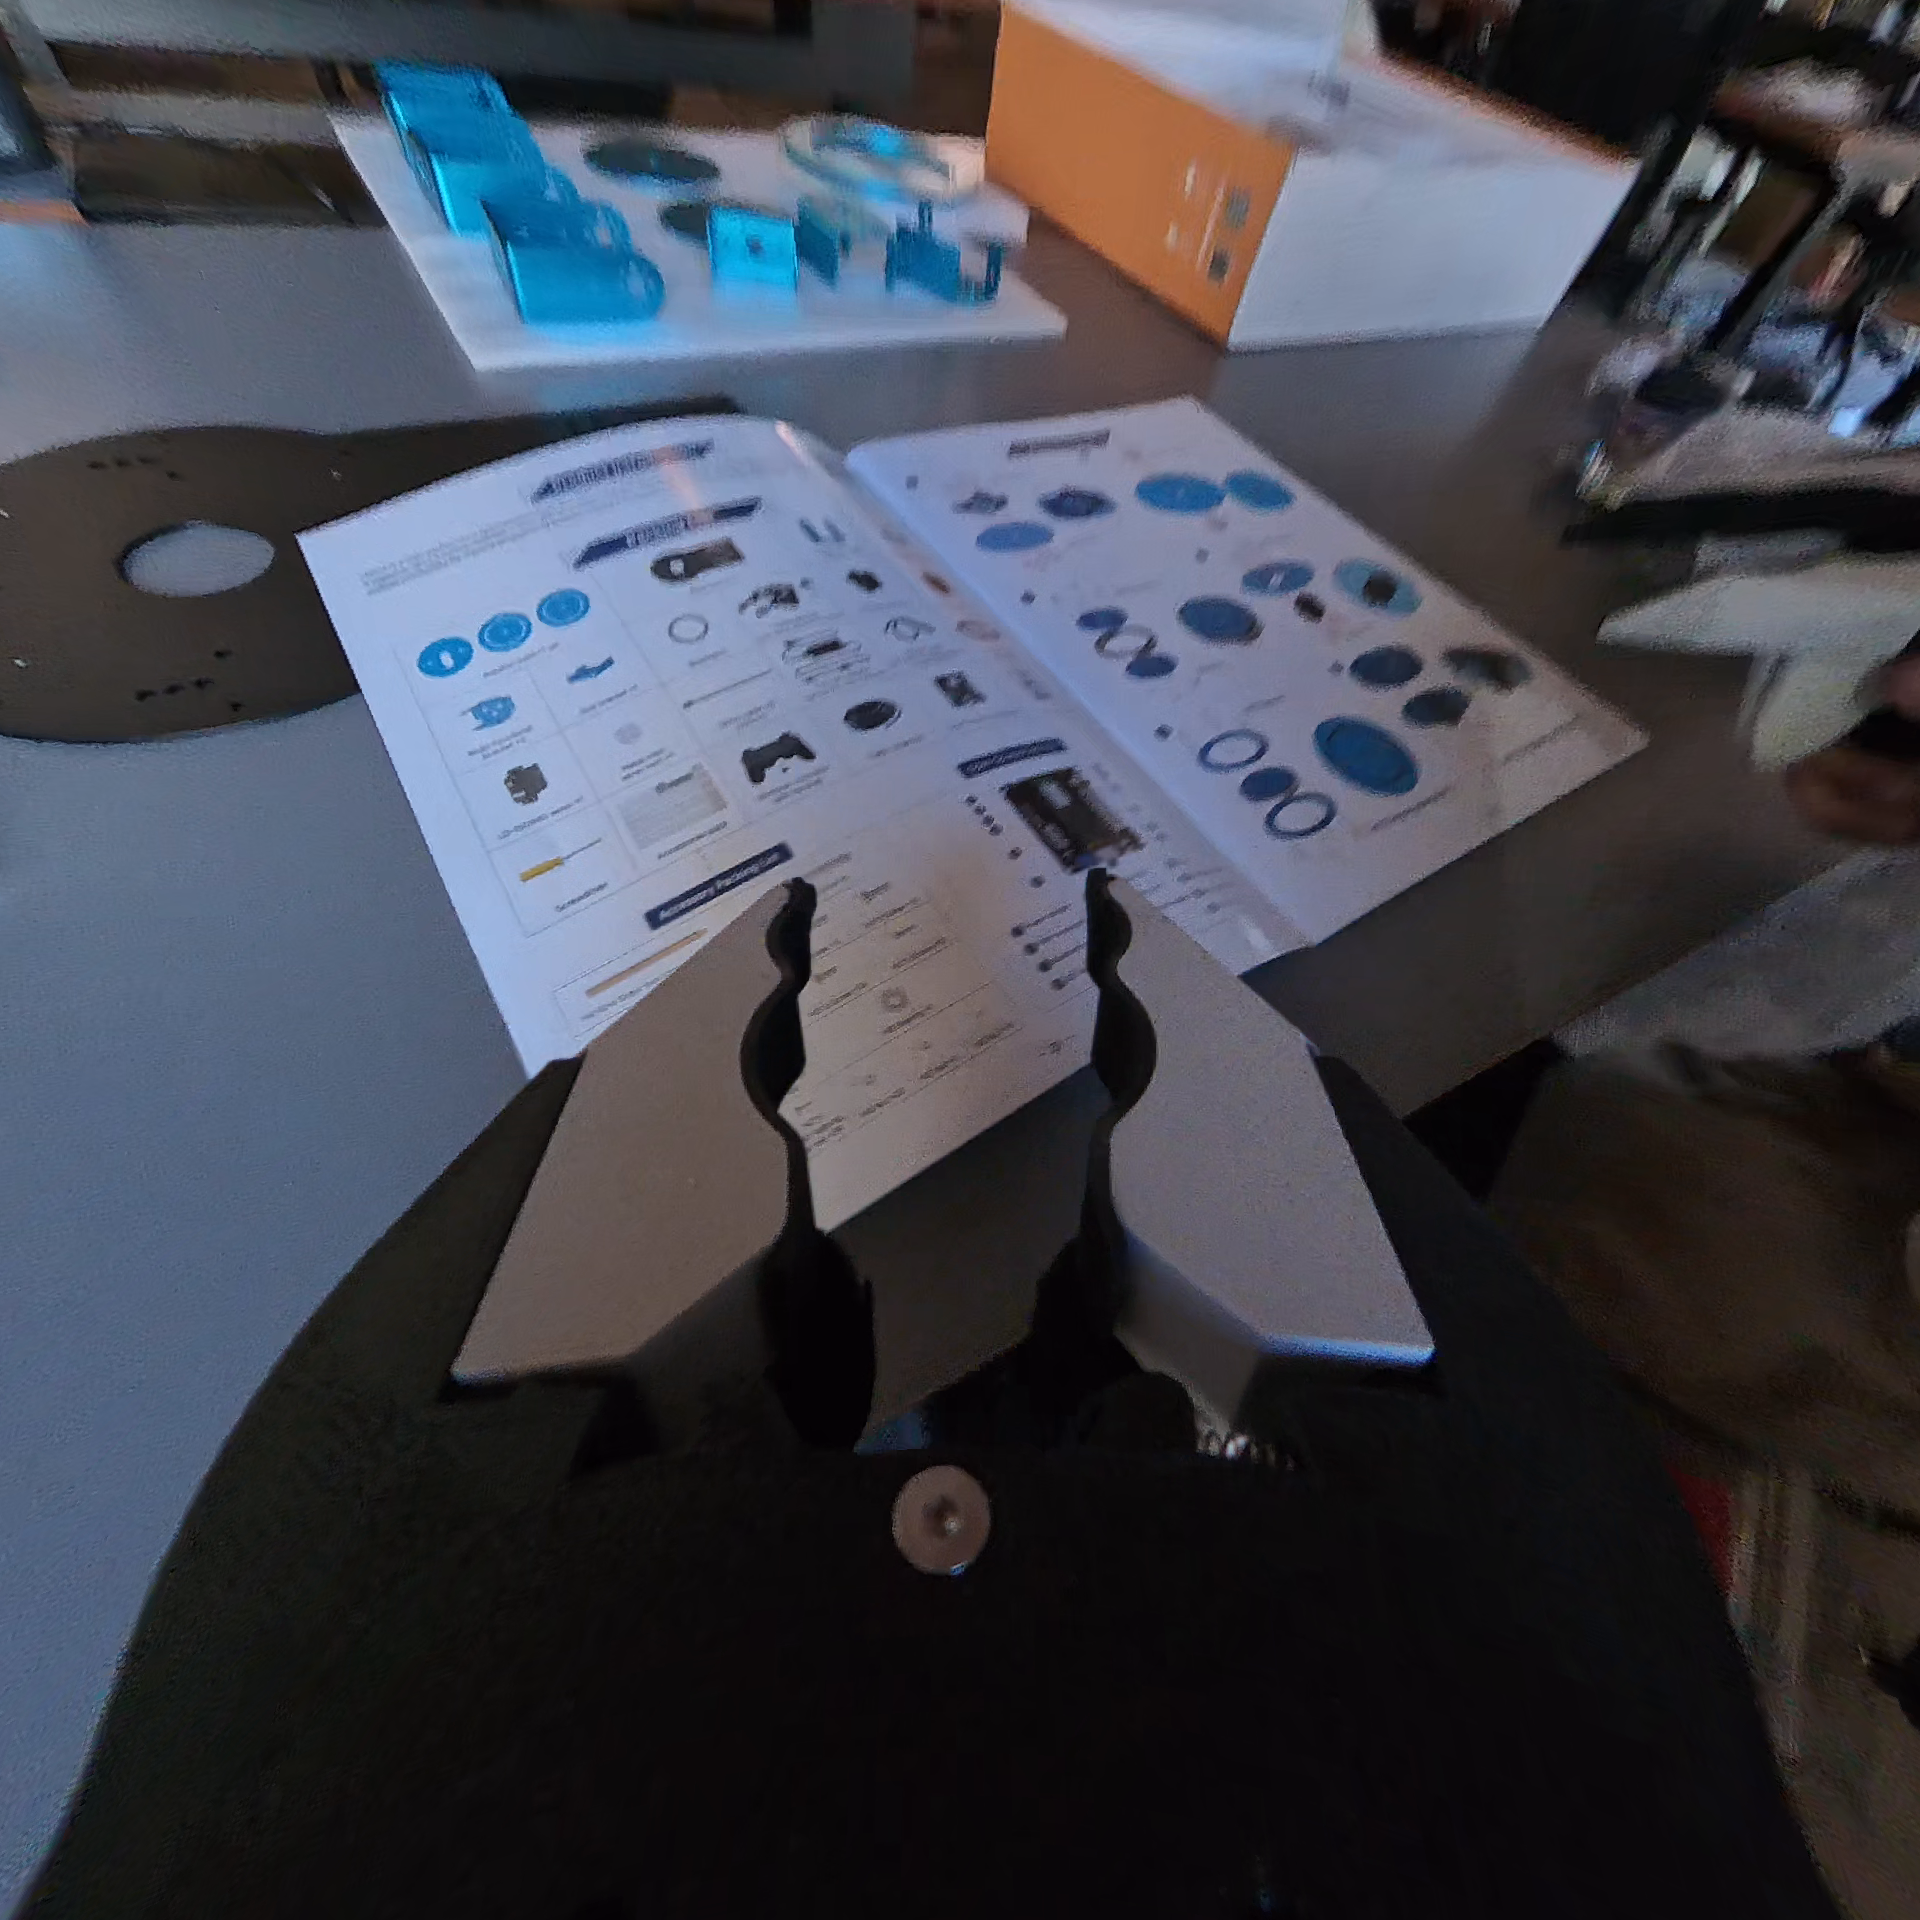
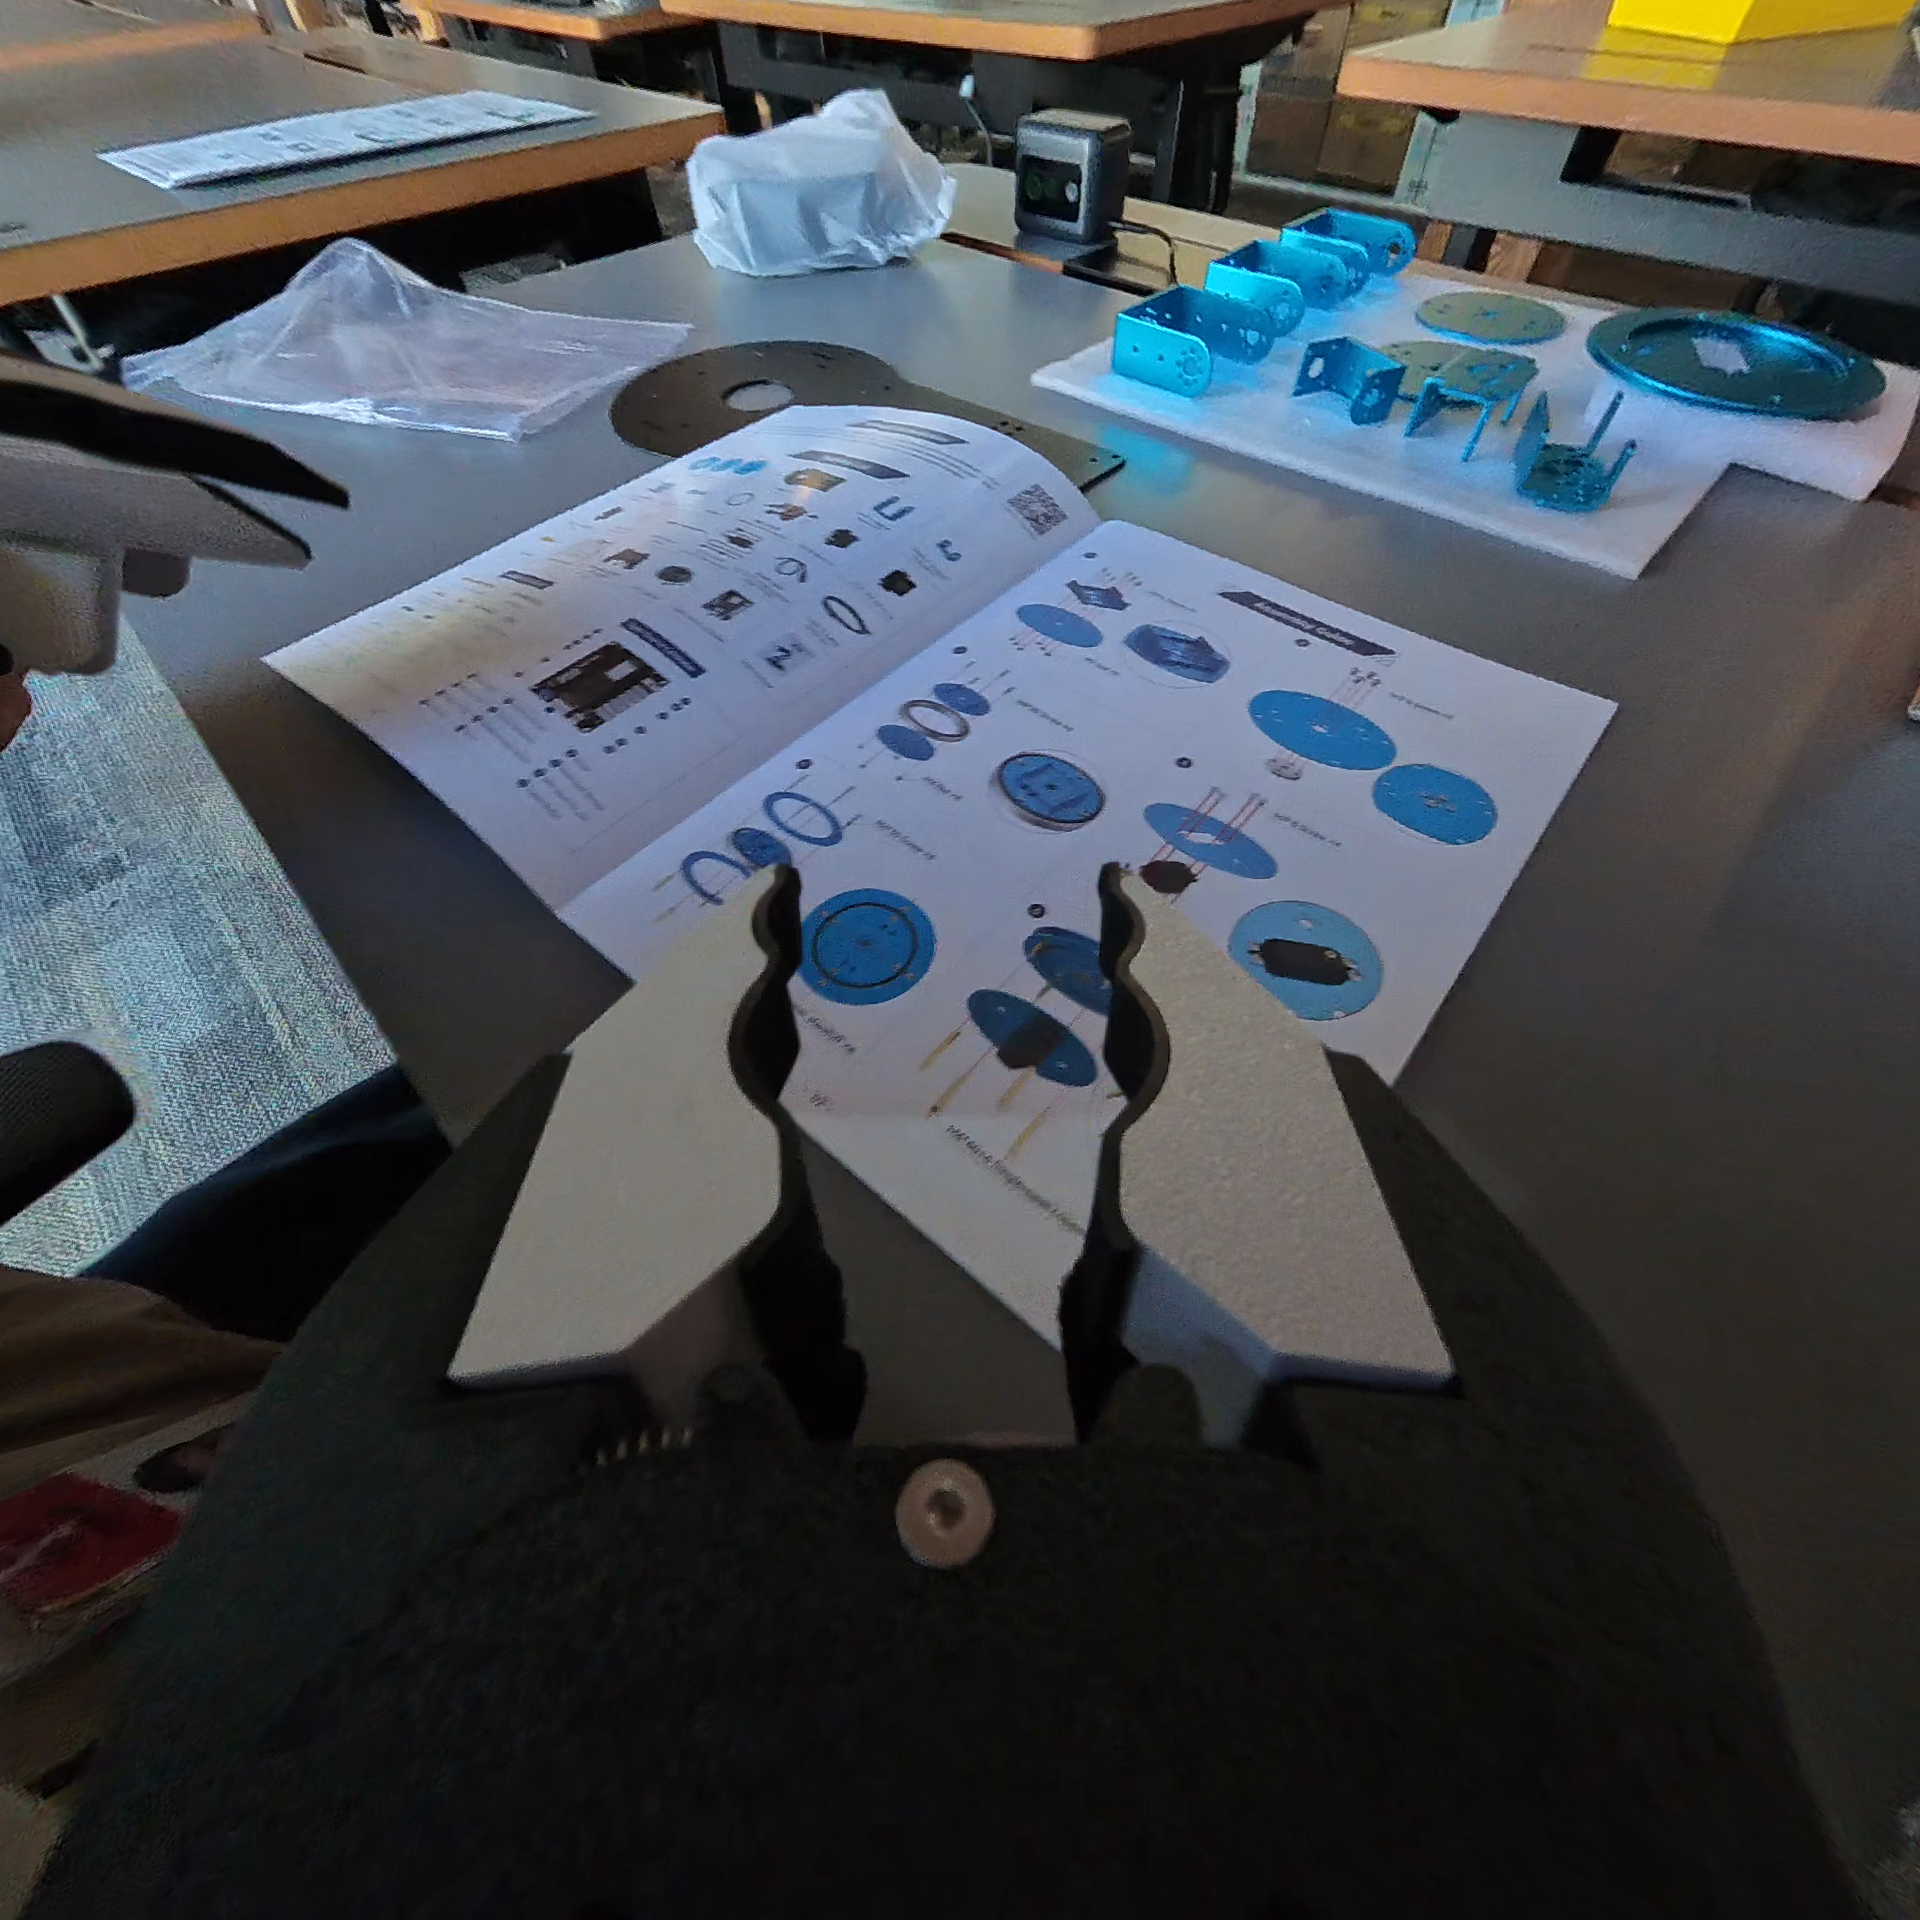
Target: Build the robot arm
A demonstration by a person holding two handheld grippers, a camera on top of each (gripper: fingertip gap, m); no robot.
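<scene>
An open booklet with pictures of parts lies flat on the grey table; it also shows in the right wrist view. My left gripper is open and empty, above the near edge of the booklet's left page. My right gripper is open and empty, above the near part of the right page. The other gripper shows at the left edge of the right wrist view and at the right edge of the left wrist view.
A black flat plate with a round hole lies partly under the booklet. Several blue metal brackets and discs sit on a white foam sheet. An orange-and-white box, clear plastic bags, a small device.
</scene>
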